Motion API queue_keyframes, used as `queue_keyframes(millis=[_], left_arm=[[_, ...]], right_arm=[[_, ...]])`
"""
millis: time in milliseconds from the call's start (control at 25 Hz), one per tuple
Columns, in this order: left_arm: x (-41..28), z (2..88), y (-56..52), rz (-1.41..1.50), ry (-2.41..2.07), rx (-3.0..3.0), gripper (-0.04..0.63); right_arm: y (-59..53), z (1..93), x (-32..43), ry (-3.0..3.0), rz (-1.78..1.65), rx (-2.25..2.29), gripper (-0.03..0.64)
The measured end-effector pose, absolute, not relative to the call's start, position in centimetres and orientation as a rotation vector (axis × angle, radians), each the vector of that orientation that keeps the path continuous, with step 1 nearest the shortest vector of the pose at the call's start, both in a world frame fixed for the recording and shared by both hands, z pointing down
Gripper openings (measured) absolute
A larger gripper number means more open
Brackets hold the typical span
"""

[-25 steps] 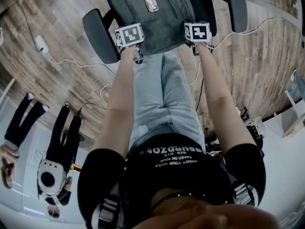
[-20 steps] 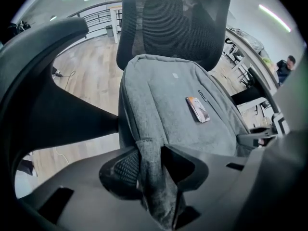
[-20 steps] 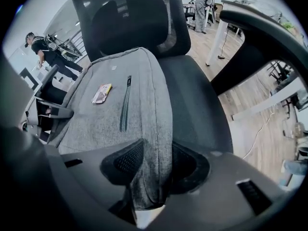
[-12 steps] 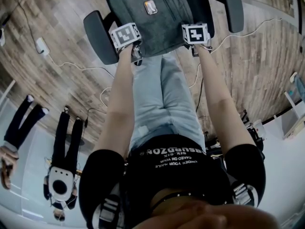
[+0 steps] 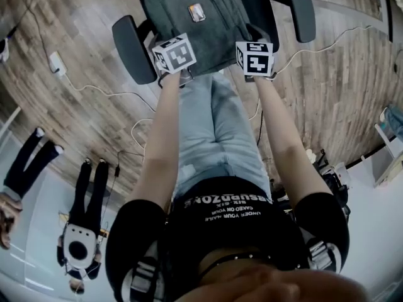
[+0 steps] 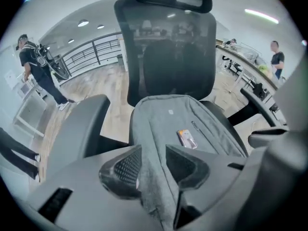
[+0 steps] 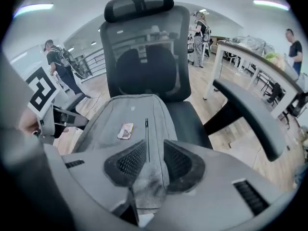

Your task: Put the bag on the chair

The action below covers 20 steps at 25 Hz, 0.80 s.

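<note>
A grey backpack (image 5: pixel 201 24) lies flat on the seat of a black office chair (image 5: pixel 132 49), its top toward the mesh backrest (image 6: pixel 168 57). Both grippers are at the bag's near edge. My left gripper (image 5: pixel 174 54) has a fold of the bag's fabric (image 6: pixel 178 124) between its jaws, which are opening; in the left gripper view (image 6: pixel 153 162) the pads stand loose beside the fold. My right gripper (image 5: pixel 254 56) has its jaws closing on another fold; in the right gripper view (image 7: pixel 154 160) the pads press the grey fabric (image 7: pixel 130 114).
Chair armrests flank the bag (image 7: pixel 250 114). Cables (image 5: pixel 94 87) and a white adapter (image 5: pixel 55 58) lie on the wood floor to the left. People stand at the left (image 5: pixel 82 187). A white desk (image 7: pixel 250 57) stands to the right.
Both grippers have drawn back a little toward me from the bag, and the left marker cube has tilted. The bag stays on the seat. A person at the left has shifted.
</note>
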<state>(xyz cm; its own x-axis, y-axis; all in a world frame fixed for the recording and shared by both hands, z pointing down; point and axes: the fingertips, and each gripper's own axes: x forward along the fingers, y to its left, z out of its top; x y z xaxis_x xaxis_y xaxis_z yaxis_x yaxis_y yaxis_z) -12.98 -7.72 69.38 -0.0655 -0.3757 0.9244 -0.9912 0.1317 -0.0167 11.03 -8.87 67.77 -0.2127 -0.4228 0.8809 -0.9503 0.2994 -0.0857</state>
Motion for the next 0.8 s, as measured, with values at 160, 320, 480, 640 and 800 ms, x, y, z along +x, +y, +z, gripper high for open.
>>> queue_keyframes(millis=[160, 320, 480, 640, 800], left_arm=[[-11.8, 66.1, -8.0, 0.891, -1.57, 1.453, 0.161], [-10.9, 62.4, -7.5, 0.853, -1.541, 1.52, 0.146], [-10.6, 58.8, -6.9, 0.865, -1.549, 1.61, 0.055], [-10.4, 55.5, -6.3, 0.854, -1.522, 1.683, 0.031], [-8.8, 52.0, -5.5, 0.772, -1.402, 1.756, 0.017]], right_arm=[[-9.3, 63.4, 10.5, -1.855, 0.825, 1.343, 0.042], [-8.8, 59.8, 9.8, -1.923, 0.848, 1.355, 0.018], [-7.8, 56.6, 8.8, -1.976, 0.848, 1.312, 0.017], [-6.9, 53.7, 8.2, -2.015, 0.84, 1.283, 0.017], [-6.2, 50.8, 7.7, -2.059, 0.843, 1.257, 0.017]])
